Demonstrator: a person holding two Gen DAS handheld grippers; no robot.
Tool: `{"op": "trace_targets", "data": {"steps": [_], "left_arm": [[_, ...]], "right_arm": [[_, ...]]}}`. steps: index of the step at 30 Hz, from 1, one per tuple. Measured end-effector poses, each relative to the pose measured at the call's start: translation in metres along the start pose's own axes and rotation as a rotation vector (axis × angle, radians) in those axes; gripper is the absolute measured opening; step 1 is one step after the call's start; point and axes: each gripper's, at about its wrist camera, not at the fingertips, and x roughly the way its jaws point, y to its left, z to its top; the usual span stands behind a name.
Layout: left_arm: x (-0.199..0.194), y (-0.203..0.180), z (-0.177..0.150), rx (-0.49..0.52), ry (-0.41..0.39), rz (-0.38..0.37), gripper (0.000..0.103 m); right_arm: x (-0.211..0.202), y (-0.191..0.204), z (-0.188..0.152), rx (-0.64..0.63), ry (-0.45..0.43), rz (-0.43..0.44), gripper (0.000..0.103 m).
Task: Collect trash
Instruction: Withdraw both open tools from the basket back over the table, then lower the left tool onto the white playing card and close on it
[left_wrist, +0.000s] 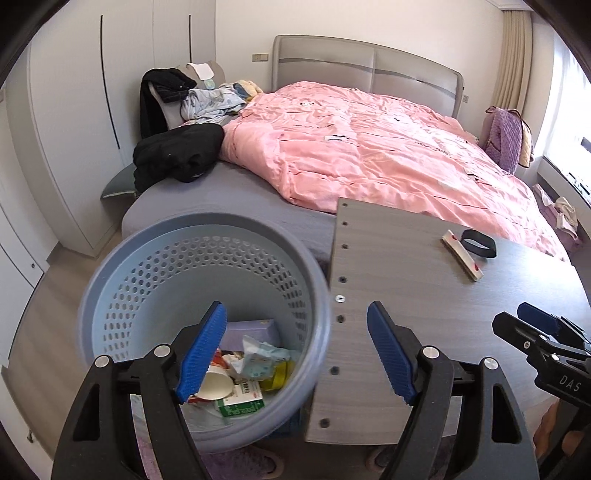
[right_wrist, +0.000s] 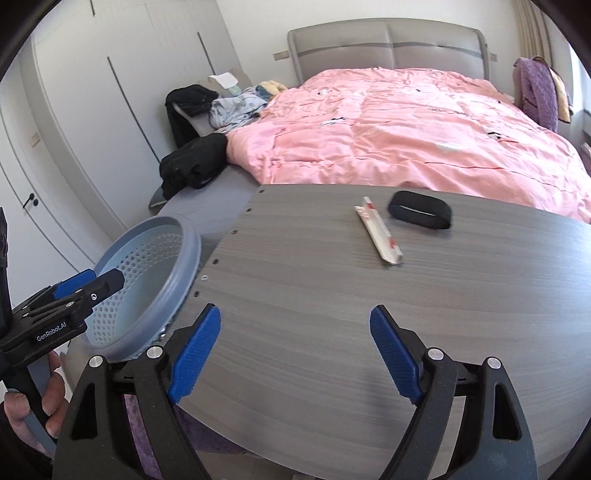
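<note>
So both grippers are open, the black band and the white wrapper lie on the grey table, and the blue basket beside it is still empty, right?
Not quite: the blue basket is not empty. The left wrist view shows cartons, wrappers and a paper cup in its bottom. The rest holds: the black band and white wrapper lie on the grey table, both grippers open.

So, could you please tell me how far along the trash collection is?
Done: the blue basket already holds cartons and wrappers. In hand: nothing; the left gripper and right gripper are both open. Left: the chopstick sleeve and black band on the table.
</note>
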Motion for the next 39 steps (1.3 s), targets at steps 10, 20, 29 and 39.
{"op": "trace_targets", "data": {"steps": [10, 20, 29, 39], "left_arm": [[0.023, -0.099, 0.014, 0.121, 0.022, -0.083, 0.075], [0.068, -0.167, 0.03, 0.149, 0.094, -0.135, 0.075], [0.111, -0.203, 0.043, 0.151, 0.145, -0.116, 0.075], [0.143, -0.22, 0.051, 0.178, 0.154, -0.044, 0.075]], "right_arm": [[-0.032, -0.09, -0.006, 0.11, -0.057, -0.112, 0.083], [-0.043, -0.137, -0.009, 0.168, -0.085, -0.144, 0.083], [-0.039, -0.16, -0.013, 0.22, -0.089, -0.134, 0.083], [-0.035, -0.164, -0.012, 0.229, -0.094, -0.108, 0.083]]}}
